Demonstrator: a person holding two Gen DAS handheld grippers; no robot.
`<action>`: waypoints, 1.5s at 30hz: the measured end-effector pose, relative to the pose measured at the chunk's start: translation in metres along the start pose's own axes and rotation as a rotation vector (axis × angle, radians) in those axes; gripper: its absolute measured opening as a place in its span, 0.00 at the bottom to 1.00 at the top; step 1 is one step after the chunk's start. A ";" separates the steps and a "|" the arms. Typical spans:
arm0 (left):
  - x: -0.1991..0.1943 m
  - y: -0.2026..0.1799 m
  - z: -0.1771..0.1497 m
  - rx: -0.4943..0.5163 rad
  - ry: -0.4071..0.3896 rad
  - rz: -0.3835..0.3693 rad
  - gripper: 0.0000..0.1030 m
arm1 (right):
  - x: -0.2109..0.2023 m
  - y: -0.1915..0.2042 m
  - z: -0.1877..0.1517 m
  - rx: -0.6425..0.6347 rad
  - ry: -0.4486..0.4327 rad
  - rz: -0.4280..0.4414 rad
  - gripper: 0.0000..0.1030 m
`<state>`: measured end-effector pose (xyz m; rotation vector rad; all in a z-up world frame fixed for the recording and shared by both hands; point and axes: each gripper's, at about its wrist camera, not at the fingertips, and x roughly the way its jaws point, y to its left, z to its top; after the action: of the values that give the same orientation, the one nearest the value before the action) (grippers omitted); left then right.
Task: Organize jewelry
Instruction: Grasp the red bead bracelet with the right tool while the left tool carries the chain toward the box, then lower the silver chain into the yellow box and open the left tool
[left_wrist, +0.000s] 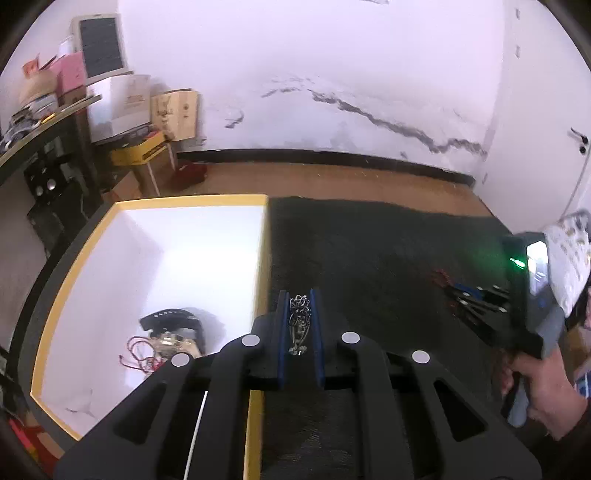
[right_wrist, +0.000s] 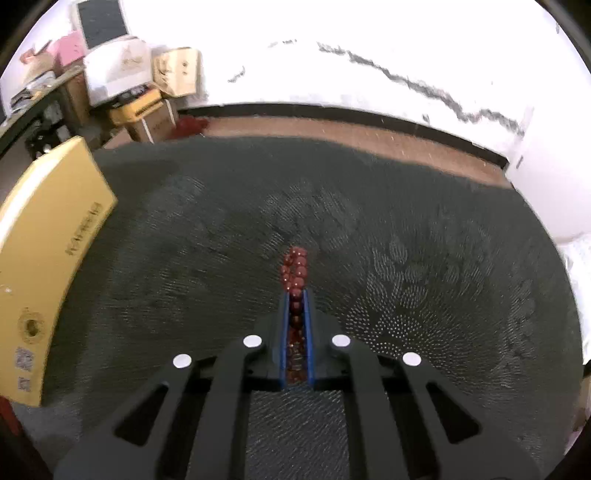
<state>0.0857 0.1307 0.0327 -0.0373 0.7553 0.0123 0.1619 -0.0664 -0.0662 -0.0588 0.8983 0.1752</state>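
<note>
Dark mat, red beads between fingers

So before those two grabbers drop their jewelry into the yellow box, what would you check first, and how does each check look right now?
1. Left gripper holds the silver ornament between its fingers: ok.
2. Right gripper is clamped on the red bead string: ok.
3. Yellow-rimmed box is open, with white floor free: ok.
4. Left gripper is over the box: not ok, it sits at the box's right rim.
5. Beads hang clear of the dark mat: cannot tell.
6. Items already in the box, a black piece and red cord, keep out of the drop spot: cannot tell.
</note>
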 end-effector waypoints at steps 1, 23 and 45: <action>-0.002 0.006 0.002 -0.014 -0.006 0.003 0.11 | -0.009 0.002 0.001 -0.002 -0.009 0.012 0.07; -0.023 0.188 -0.029 -0.275 0.036 0.168 0.11 | -0.142 0.252 0.043 -0.289 -0.126 0.288 0.07; 0.030 0.205 -0.058 -0.204 0.221 0.184 0.12 | -0.124 0.311 0.032 -0.336 -0.064 0.280 0.07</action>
<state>0.0629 0.3334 -0.0364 -0.1656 0.9742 0.2644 0.0561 0.2277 0.0575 -0.2390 0.8032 0.5852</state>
